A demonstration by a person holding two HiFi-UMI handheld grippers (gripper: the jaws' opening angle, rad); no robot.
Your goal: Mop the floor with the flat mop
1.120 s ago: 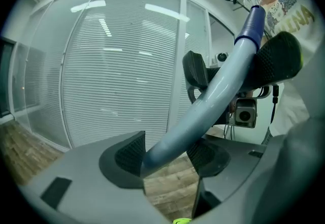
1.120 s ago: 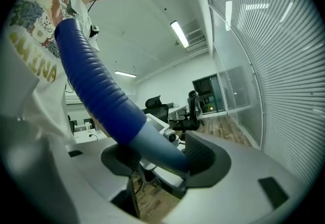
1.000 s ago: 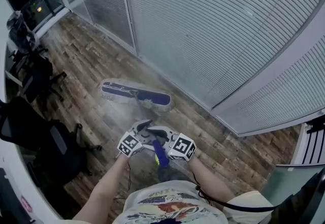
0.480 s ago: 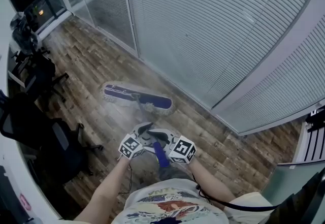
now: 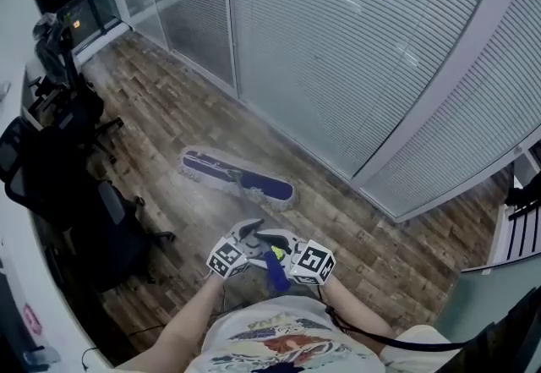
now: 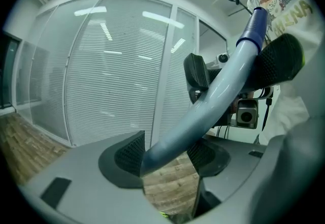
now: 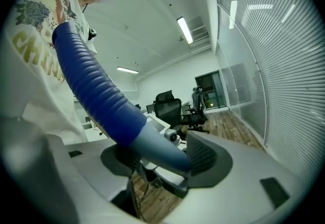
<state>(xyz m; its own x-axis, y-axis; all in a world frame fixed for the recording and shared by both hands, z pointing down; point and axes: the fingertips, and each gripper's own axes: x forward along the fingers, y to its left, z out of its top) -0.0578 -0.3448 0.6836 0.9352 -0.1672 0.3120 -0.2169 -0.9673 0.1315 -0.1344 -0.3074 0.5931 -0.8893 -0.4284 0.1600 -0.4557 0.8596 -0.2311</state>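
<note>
Flat mop (image 5: 239, 178) on wood floor (image 5: 161, 105)

wood-plank floor beside a glass wall
the floor (image 5: 152, 101) is brown boards running along a blind-covered glass wall (image 5: 338, 67); the flat mop (image 5: 238, 176) rests its blue-and-white head on the boards near the wall's foot, and black office chairs (image 5: 106, 232) stand along the left edge.

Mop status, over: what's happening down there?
Left gripper, right gripper shut on mop handle. Mop head flat on floor near glass wall. Office chairs left, apart.
</note>
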